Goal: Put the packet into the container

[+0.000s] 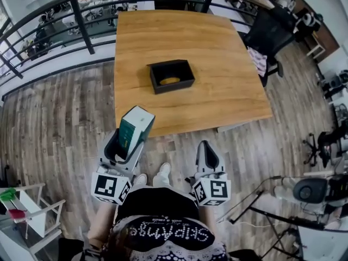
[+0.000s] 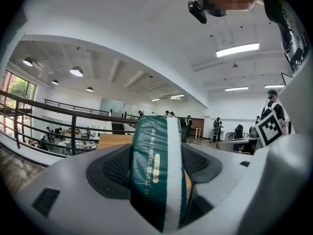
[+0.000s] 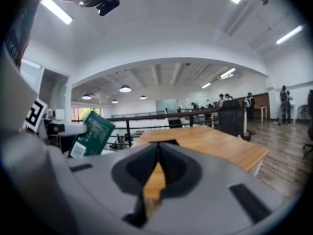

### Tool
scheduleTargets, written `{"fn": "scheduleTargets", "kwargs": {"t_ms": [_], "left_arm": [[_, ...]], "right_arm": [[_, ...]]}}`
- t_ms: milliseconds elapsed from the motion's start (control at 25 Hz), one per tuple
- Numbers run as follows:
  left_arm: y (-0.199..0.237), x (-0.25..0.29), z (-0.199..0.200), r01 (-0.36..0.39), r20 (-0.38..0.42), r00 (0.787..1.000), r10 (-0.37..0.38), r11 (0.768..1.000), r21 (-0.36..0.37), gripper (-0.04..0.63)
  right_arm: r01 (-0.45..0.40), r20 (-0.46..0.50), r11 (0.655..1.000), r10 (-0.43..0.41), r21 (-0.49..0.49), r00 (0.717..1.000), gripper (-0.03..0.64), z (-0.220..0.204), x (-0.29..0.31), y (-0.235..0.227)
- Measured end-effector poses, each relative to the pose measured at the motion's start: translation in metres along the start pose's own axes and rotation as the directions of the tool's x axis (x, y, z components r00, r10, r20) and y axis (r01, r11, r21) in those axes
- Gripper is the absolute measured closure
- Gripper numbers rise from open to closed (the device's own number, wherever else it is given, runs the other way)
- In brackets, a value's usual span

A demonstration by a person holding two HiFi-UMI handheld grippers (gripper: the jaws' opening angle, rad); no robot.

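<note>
Two grippers are held low over the floor, short of the near edge of the desk (image 1: 217,64).

- The left gripper (image 1: 124,141) has its jaws clamped on the lower part of the green-and-white packet (image 1: 135,125). The upper part stands free above them, tilted.
- The right gripper (image 1: 207,155) has its jaws pressed together on nothing.
- The black container (image 1: 172,75) sits mid-desk, well apart from the packet, with a yellowish item (image 1: 170,81) inside.

Risks, as judged:
- The packet looks soft and is held low, so it may lean or slip during the reach.
- The container's opening is narrow next to the packet's length. A tilted entry could catch the rim, shift the unsecured container, or leave the packet propped on the item inside.

The desk is bare light wood. Beyond it are the plank floor (image 1: 54,129), a dark railing (image 1: 81,20) and a black chair (image 1: 269,34) at the desk's far right.
</note>
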State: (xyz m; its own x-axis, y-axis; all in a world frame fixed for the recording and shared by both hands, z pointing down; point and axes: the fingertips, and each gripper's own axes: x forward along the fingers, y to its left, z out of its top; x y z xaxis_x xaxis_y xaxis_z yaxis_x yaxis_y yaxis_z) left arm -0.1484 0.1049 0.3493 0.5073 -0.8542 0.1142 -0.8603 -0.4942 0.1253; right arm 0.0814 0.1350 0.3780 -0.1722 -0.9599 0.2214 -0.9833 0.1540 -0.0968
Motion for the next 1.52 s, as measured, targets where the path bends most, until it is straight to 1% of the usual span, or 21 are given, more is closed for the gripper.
{"fn": "scheduleTargets", "kwargs": {"t_ms": [320, 480, 760, 1040, 1200, 1520], "left_arm": [[-0.016, 0.041, 0.007, -0.039, 0.021, 0.999, 0.039, 0.999, 0.003, 0.249], [-0.021, 0.05, 0.01, -0.054, 0.027, 0.998, 0.053, 0.998, 0.016, 0.249], [-0.033, 0.065, 0.01, -0.094, 0.035, 0.995, 0.094, 0.996, 0.007, 0.249], [-0.04, 0.067, 0.013, -0.1, 0.032, 0.995, 0.099, 0.995, 0.01, 0.249], [-0.042, 0.066, 0.013, -0.101, 0.03, 0.994, 0.1, 0.995, 0.015, 0.249], [-0.045, 0.088, 0.013, -0.072, 0.026, 0.997, 0.072, 0.997, 0.008, 0.249]], "right_arm": [[-0.022, -0.011, 1.0, 0.022, 0.0, 1.0, 0.579, 0.005, 0.018, -0.042], [-0.026, -0.018, 1.0, 0.026, 0.002, 0.999, 0.579, 0.006, 0.021, -0.058], [-0.048, -0.017, 0.999, 0.048, 0.008, 0.999, 0.578, 0.005, 0.026, -0.083], [-0.05, -0.018, 0.997, 0.051, 0.052, 0.999, 0.58, 0.0, 0.027, -0.093], [-0.04, -0.016, 0.997, 0.041, 0.061, 0.999, 0.579, -0.004, 0.023, -0.097], [0.0, -0.026, 0.997, 0.002, 0.083, 1.0, 0.578, -0.005, 0.028, -0.113]]}}
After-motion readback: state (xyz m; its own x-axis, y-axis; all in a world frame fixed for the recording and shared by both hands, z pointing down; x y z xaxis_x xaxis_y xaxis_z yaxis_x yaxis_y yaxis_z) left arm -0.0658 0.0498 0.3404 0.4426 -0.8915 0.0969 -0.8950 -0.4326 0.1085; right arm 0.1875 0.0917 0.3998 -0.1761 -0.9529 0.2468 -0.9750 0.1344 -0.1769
